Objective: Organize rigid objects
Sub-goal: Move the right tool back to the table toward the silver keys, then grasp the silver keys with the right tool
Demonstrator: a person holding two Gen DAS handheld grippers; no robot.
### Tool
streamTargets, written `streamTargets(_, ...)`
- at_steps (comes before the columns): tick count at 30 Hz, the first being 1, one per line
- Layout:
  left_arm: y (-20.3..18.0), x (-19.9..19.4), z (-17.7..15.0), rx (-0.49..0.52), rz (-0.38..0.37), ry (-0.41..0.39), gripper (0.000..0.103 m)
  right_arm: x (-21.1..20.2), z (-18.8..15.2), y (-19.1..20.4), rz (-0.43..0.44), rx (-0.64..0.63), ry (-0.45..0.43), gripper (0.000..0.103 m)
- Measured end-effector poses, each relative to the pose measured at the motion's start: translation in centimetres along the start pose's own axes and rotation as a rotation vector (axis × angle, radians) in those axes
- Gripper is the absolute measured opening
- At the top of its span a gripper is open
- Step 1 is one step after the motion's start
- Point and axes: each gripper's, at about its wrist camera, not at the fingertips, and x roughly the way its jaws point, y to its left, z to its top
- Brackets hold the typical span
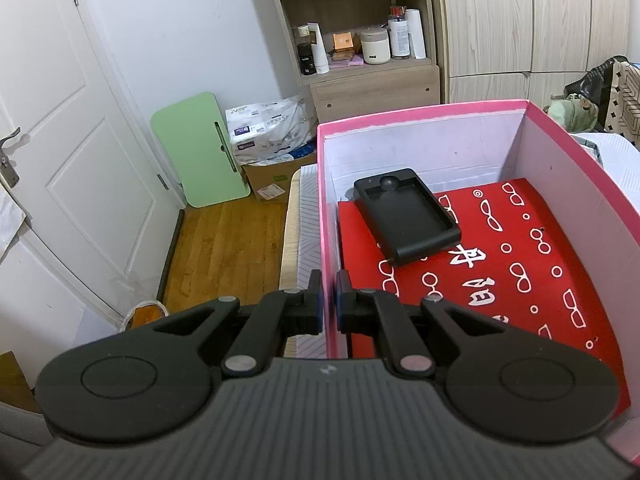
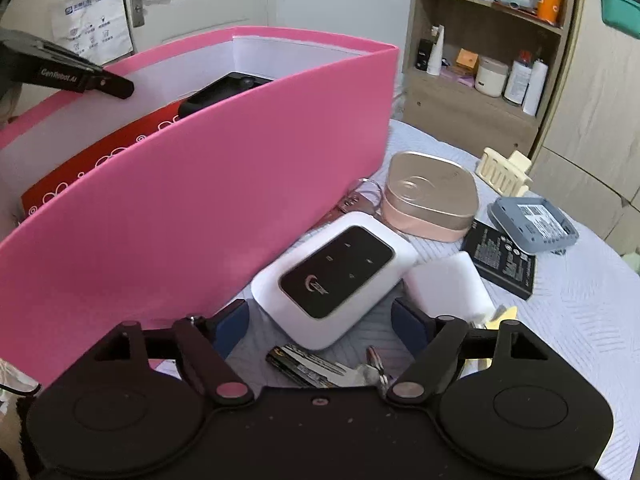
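Cardboard wall of the pink box [image 1: 326, 240] sits pinched in my left gripper [image 1: 329, 300], clamped on its thin edge. My right gripper [image 2: 320, 320] tilts down, jaws spread and empty, around the near end of a smooth, rounded white router [image 2: 332, 276]. Box wall crowds its left; quilted surface [image 2: 580, 320] lies open right.
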Motion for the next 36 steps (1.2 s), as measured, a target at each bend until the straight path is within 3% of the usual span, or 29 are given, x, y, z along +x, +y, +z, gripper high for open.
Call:
streamTargets(14, -0.1, 0.0, 0.0, 0.005, 0.002, 0.0, 0.006, -4.7, -2.5, 0.6, 0.004, -0.051, -0.095, 0.081)
streamTargets(17, -0.1, 0.0, 0.0, 0.006, 0.004, 0.0, 0.006, -4.6, -2.2, -0.3, 0.004, -0.013, -0.11, 0.072)
streamTargets(20, -0.1, 0.0, 0.0, 0.006, 0.003, 0.0, 0.006, -4.1, -1.7, -1.9, 0.016, 0.067, -0.101, 0.05)
streamTargets(22, -0.1, -0.1, 0.0, 0.006, 0.003, 0.0, 0.006, -3.7, -1.7, -2.8, 0.022, 0.111, -0.077, 0.028)
streamTargets(25, -0.2, -0.1, 0.0, 0.009, 0.005, 0.001, 0.006, -3.1, -2.1, -3.1, 0.014, 0.119, -0.035, 0.005)
streamTargets(36, -0.2, 0.0, 0.0, 0.008, 0.004, 0.002, 0.006, -5.7, 0.2, -4.4, 0.037, 0.176, -0.197, 0.004)
